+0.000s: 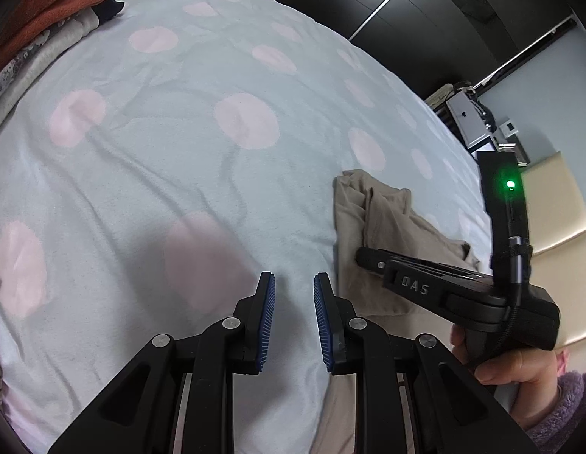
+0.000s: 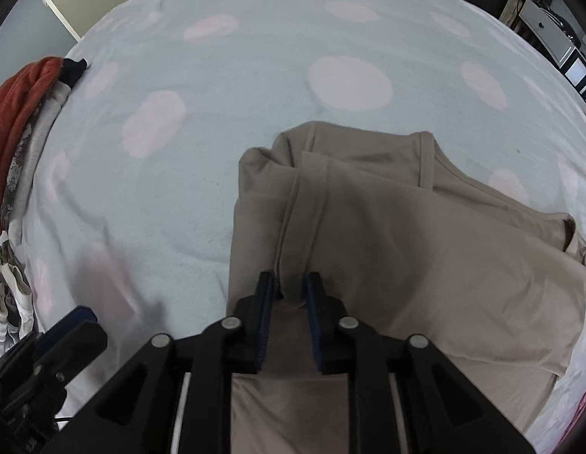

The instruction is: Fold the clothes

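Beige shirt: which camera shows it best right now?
The right wrist view: the beige shirt fills the lower right, with its neckline and folds visible, and the right tongs pinch a ridge of it. The left wrist view shows only a strip at the right, partly hidden behind the right tongs' body.

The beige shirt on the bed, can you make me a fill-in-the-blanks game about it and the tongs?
1. The right tongs pinch a fold of the ____ shirt.
2. The left tongs are open and hold ____.
3. The bedsheet is light blue with big ____ dots.
4. The pile of clothes has a ____ garment on top.

Missing words: beige; nothing; pink; red
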A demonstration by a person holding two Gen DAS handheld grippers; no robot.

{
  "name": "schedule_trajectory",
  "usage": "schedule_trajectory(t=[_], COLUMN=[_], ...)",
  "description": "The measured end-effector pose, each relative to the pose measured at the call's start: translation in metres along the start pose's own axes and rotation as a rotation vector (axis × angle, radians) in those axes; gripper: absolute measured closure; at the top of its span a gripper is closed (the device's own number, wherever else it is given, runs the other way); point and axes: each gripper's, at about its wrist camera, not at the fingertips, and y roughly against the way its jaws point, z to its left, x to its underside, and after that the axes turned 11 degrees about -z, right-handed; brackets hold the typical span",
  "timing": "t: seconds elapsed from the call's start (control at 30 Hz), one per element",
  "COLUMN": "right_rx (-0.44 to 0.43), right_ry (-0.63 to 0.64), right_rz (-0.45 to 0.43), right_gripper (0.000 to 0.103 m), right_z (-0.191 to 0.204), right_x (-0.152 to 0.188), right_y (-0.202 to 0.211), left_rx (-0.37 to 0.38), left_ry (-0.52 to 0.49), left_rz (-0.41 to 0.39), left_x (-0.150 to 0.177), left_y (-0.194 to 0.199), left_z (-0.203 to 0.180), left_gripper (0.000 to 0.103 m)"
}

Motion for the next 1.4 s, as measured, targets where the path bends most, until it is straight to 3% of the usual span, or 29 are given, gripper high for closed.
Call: schedule_trajectory(t=[0.27,0.43,0.5,0.7,0.83,1.0,1.23,1.4], right_rx=[-0.042,-0.102,-0.083,-0.108,-0.161,-0.160,-0.036,0.117], right_ry=[0.040,0.074,0.088,0.003,-0.073,-0.184,-0.405,-0.553], right_rz=[-0.053,-0.035,-0.013,0.057,0.023,-0.027,-0.082,-0.130], right_gripper=[0.099,0.099,0.099,0.094,0.094,0.093,0.090,0.081], right_z=[0.002,0.007,0.011,0.000,-0.023,-0.080,-0.186,-0.259], right_x=[0.001,0.009,0.018,0.033,0.048,0.107,0.211,0.286], right_y=[0.030,0.046,0.039,0.017,0.044,0.092,0.155,0.193], left_rx=[-0.104,-0.124,-0.127,-0.114,-0.106,-0.096,-0.101,-0.132], left_ry=[-0.050,-0.052,-0.059,-0.086,-0.106,-0.156,-0.257,-0.278], left_rz=[-0.002,0.001,0.001,0.006,0.021,0.063,0.121,0.176], left_x=[0.000,0.001,0.002,0.006,0.010,0.021,0.052,0.076], left_y=[-0.005,-0.005,-0.004,-0.003,-0.006,-0.009,0.001,0.005], left_z=[0.000,0.001,-0.001,-0.005,-0.012,-0.025,-0.047,-0.053], left_gripper=[0.080,0.080,0.080,0.080,0.080,0.080,0.080,0.080])
